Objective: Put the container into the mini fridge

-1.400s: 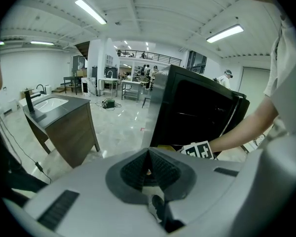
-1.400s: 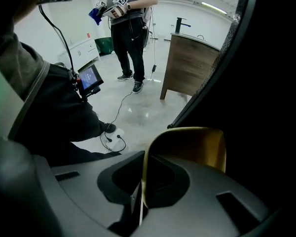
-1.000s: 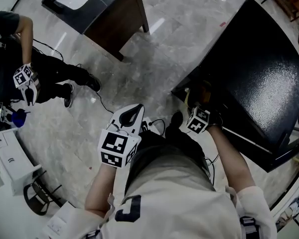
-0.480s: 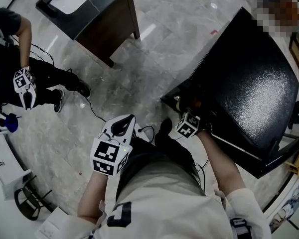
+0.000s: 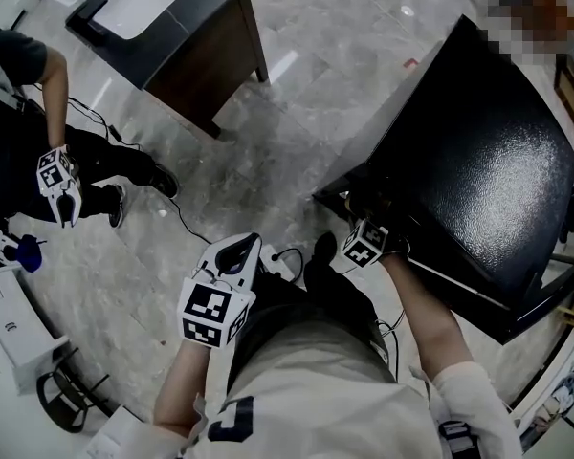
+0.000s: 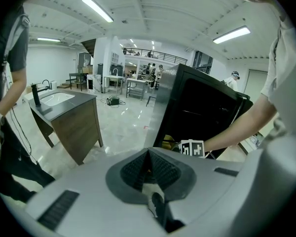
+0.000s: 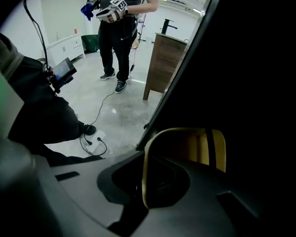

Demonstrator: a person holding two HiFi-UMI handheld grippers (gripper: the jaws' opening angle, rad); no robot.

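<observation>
The black mini fridge point(image 5: 478, 161) stands at the right of the head view, its dark opening facing me. My right gripper point(image 5: 362, 220) reaches into that opening at its lower left corner. In the right gripper view this gripper point(image 7: 144, 184) is shut on the rim of a yellowish translucent container point(image 7: 187, 149), which sits against the fridge's dark inside point(image 7: 256, 58). My left gripper point(image 5: 235, 254) hangs in front of my body over the floor, away from the fridge. Its jaws are shut with nothing between them point(image 6: 149, 168). The fridge point(image 6: 202, 107) shows ahead of it.
A wooden cabinet with a white sink point(image 5: 172, 27) stands at the upper left. Another person point(image 5: 19, 142) with grippers point(image 5: 57, 175) stands at the left. Cables point(image 5: 187, 223) and a power strip point(image 7: 93, 137) lie on the grey floor. A white device point(image 5: 10, 323) sits at the lower left.
My right gripper with the container has edged a little lower at the fridge's opening. My left gripper has kept its place. The other person's hand has shifted slightly.
</observation>
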